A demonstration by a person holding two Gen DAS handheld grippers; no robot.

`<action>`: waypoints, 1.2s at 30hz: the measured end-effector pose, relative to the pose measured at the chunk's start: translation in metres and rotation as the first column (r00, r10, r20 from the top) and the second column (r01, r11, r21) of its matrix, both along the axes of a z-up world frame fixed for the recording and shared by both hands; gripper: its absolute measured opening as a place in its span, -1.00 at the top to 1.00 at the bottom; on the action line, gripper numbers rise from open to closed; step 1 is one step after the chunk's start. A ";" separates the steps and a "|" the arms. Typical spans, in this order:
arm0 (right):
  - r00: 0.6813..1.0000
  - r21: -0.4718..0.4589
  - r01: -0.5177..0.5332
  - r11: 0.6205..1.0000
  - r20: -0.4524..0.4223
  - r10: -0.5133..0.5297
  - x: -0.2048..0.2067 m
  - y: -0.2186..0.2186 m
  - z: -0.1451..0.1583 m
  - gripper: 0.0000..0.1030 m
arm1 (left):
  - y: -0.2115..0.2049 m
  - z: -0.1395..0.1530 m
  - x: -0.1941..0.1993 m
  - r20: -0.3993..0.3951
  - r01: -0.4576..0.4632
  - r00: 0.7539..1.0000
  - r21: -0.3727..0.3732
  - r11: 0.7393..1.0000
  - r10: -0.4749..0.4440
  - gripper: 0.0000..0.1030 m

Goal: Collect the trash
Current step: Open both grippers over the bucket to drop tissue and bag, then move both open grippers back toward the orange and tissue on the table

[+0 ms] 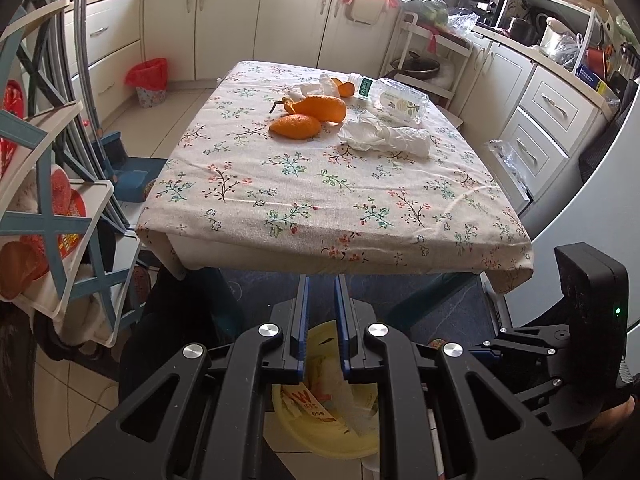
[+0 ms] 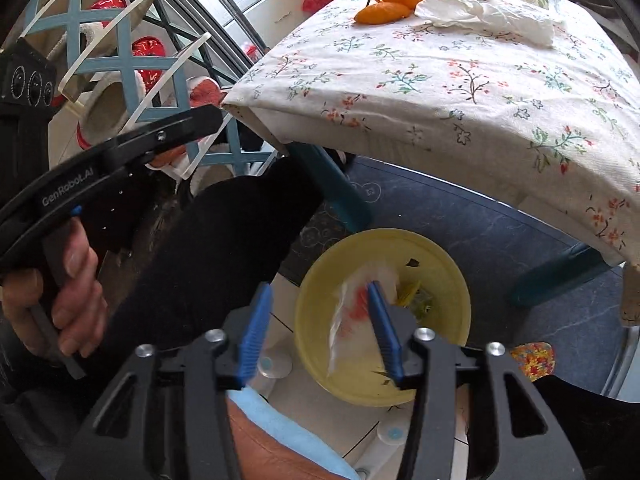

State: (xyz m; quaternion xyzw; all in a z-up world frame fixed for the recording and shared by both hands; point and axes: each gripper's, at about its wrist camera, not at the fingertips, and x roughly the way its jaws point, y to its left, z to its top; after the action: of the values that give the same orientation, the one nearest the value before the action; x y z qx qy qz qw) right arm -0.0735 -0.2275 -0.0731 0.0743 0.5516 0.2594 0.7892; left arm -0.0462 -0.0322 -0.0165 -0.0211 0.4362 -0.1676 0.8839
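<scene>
While both tools (image 1: 321, 280) (image 2: 320, 292) gape empty, crinkled wrappers (image 2: 352, 320) fill the round yellow plastic bin (image 2: 448, 264).

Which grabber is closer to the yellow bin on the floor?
Right. The right gripper hangs open just above the yellow bin, by a wrapper inside. The left gripper sits higher, near the table edge.

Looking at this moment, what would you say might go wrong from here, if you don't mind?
1. The round yellow plastic bin sits on the floor below the near table edge, so trash dropped by the open right claw could miss it.
2. The clear plastic bottle lies on its side near the table's far right edge and might roll off.
3. The crumpled white tissue is limp and could slip from a grip.
</scene>
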 end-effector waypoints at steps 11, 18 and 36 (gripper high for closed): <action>0.992 0.013 0.124 0.992 0.020 -0.124 0.001 -0.024 0.004 -0.28 | 0.010 0.017 -0.014 0.089 0.014 0.996 -0.103 0.995 -0.005 -0.26; 0.971 0.068 0.234 0.970 0.043 -0.237 0.005 -0.040 0.013 -0.39 | 0.011 0.028 -0.023 0.150 0.045 0.989 -0.167 0.985 -0.020 -0.55; 0.901 0.272 0.381 0.884 0.104 -0.421 0.010 -0.071 0.034 -0.46 | 0.009 0.034 -0.028 0.131 0.166 0.983 -0.331 0.929 -0.129 -0.72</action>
State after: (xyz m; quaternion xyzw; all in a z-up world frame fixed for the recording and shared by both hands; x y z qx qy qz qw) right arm -0.0630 -0.2985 -0.0388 0.2628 0.4226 0.1615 0.8522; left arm -0.0743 -0.0230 0.0174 -0.1318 0.3532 -0.3075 0.8737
